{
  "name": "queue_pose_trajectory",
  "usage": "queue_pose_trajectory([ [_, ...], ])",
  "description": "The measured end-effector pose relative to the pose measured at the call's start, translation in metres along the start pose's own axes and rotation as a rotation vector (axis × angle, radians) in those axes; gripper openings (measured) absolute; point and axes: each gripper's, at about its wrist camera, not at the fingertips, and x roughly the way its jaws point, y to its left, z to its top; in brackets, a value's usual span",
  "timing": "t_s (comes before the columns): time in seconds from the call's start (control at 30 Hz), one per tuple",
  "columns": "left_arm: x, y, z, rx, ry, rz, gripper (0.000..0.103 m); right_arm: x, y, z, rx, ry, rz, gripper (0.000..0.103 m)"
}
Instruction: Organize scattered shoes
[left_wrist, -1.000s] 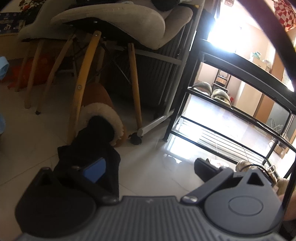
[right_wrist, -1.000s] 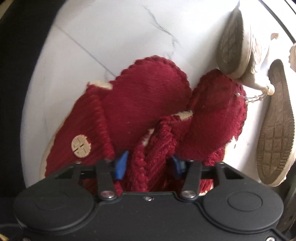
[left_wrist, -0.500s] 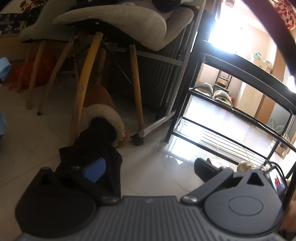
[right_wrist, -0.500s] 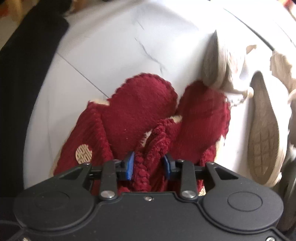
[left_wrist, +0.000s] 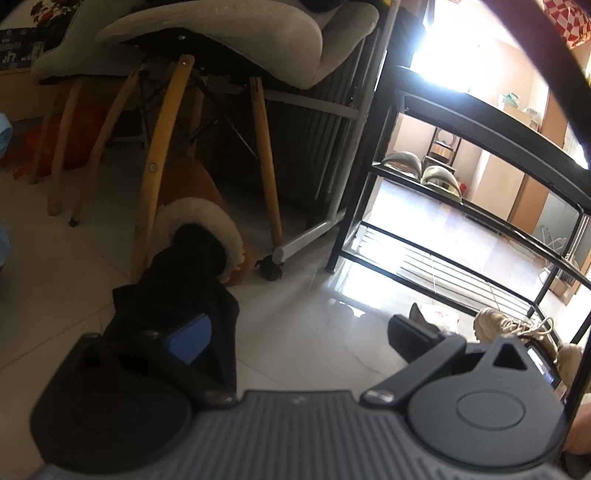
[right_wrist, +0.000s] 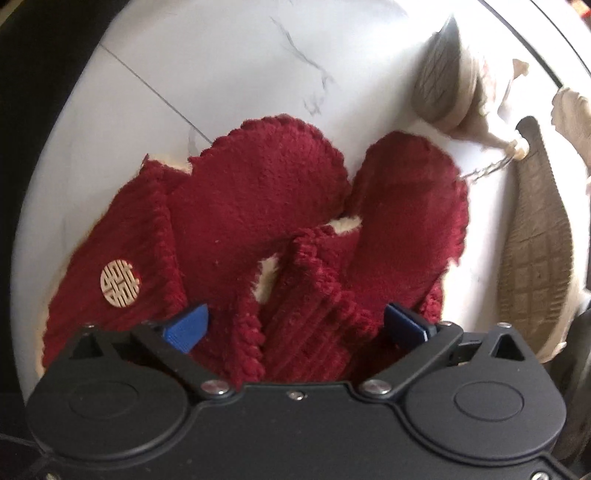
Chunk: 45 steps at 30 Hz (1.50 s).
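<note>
In the right wrist view my right gripper (right_wrist: 295, 325) is open, its blue pads either side of the cuffs of two dark red knitted slippers (right_wrist: 258, 206) lying together on the white floor. One slipper carries a round gold emblem (right_wrist: 120, 283). Beige sneakers (right_wrist: 532, 236) lie on their sides just right of the slippers. In the left wrist view my left gripper (left_wrist: 295, 332) is open and empty above the floor. A brown fur-lined boot (left_wrist: 199, 221) lies under a chair, with a black garment (left_wrist: 173, 295) at its mouth. A black shoe rack (left_wrist: 461, 206) stands at right.
A grey chair with wooden legs (left_wrist: 159, 147) stands over the boot. Grey shoes (left_wrist: 421, 166) sit on the rack's upper shelf. Beige sneakers (left_wrist: 506, 325) lie on the floor by the rack's lower right. A white frame on a castor (left_wrist: 314, 232) stands between chair and rack.
My right gripper's jaws have opened wide, having been pinched on the red slipper cuffs half a second ago. The left gripper has shifted slightly but stays open.
</note>
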Motion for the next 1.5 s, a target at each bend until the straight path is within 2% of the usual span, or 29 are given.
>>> queue_pose_trajectory([
  [0.2,0.005,0.003,-0.001,-0.025,0.019,0.008,0.103,-0.003,-0.002,-0.004,0.020,-0.040,-0.001,0.103],
  [0.37,0.002,0.000,-0.001,-0.010,0.013,-0.003,0.103,0.001,-0.014,0.000,0.028,-0.021,0.071,0.103],
  [0.63,0.002,0.002,0.000,-0.022,0.017,0.004,0.103,-0.004,-0.009,-0.004,0.018,-0.064,0.052,0.101],
  [0.67,0.002,0.002,0.000,-0.021,0.015,0.004,0.103,-0.005,-0.009,-0.005,0.017,-0.074,0.051,0.098],
  [0.7,0.001,0.002,0.000,-0.020,0.013,0.003,0.103,-0.008,-0.006,-0.007,0.015,-0.094,0.048,0.090],
  [0.73,0.001,0.002,0.000,-0.021,0.012,0.003,0.103,-0.012,-0.003,-0.009,0.012,-0.114,0.045,0.075],
  [0.8,0.001,0.002,0.001,-0.027,0.011,0.004,0.103,-0.023,0.008,-0.013,-0.007,-0.155,0.039,0.056],
  [0.87,0.002,0.002,0.001,-0.031,0.014,0.002,0.103,-0.026,0.014,-0.018,-0.010,-0.187,0.012,0.049],
  [0.93,0.000,0.001,0.001,-0.023,0.009,-0.003,0.103,-0.028,0.016,-0.022,-0.014,-0.215,0.001,0.035],
  [1.03,-0.003,0.001,0.002,-0.014,-0.003,-0.005,0.103,-0.034,0.020,-0.035,0.006,-0.317,-0.023,0.029],
  [1.17,-0.002,0.003,0.005,-0.028,-0.006,0.005,0.103,-0.044,0.016,-0.052,0.005,-0.456,-0.049,0.027],
  [1.27,-0.002,0.002,0.006,-0.029,-0.007,0.005,0.103,-0.052,0.016,-0.065,0.033,-0.527,-0.063,0.025],
  [1.37,-0.003,-0.001,0.006,-0.020,-0.009,-0.002,0.103,-0.052,0.012,-0.082,0.051,-0.543,-0.050,0.024],
  [1.43,-0.003,-0.003,0.006,-0.014,-0.011,-0.004,0.103,-0.054,0.009,-0.081,0.059,-0.535,-0.040,0.024],
  [1.5,-0.003,-0.005,0.005,-0.009,-0.009,-0.006,0.103,-0.053,0.003,-0.078,0.074,-0.480,-0.006,0.030],
])
